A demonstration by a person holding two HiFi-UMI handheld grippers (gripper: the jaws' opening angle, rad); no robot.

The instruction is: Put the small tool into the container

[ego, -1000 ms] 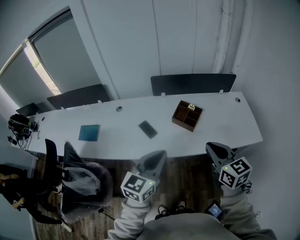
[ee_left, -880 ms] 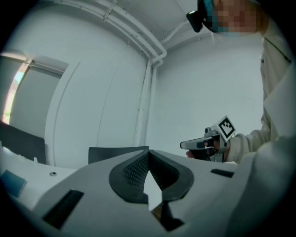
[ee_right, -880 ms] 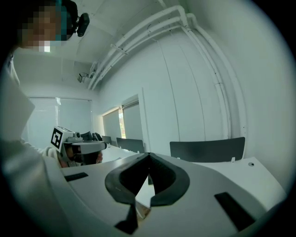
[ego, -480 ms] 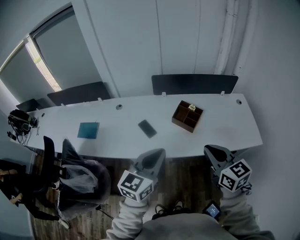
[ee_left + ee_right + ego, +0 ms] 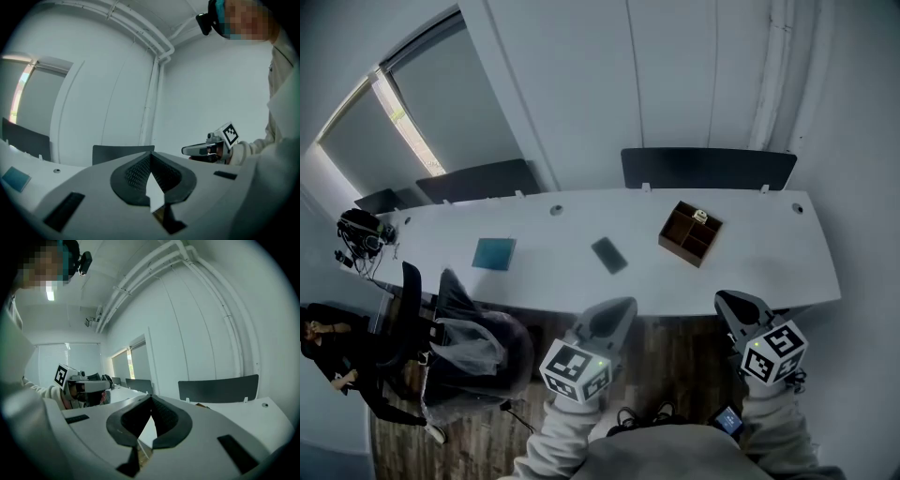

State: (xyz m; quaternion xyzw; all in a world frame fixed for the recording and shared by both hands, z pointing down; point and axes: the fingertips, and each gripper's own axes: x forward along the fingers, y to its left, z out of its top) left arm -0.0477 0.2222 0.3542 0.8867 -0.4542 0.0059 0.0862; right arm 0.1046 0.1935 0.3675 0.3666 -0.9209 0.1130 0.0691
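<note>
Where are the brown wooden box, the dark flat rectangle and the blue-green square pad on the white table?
Brown wooden box (image 5: pixel 682 247), head view, its near wall.
Dark flat rectangle (image 5: pixel 609 254), head view, its middle.
Blue-green square pad (image 5: pixel 494 253), head view, its middle.

White tabletop (image 5: pixel 750 272), brown container (image 5: pixel 689 233), teal pad (image 5: pixel 494 253), dark grey slab (image 5: pixel 609 254); black-and-white square markers pattern the left gripper (image 5: pixel 623 305) and right gripper (image 5: pixel 724 298).

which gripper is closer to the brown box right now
Right. The right gripper is off the table's near edge, just short of the box; the left gripper is further left, short of the dark slab.
</note>
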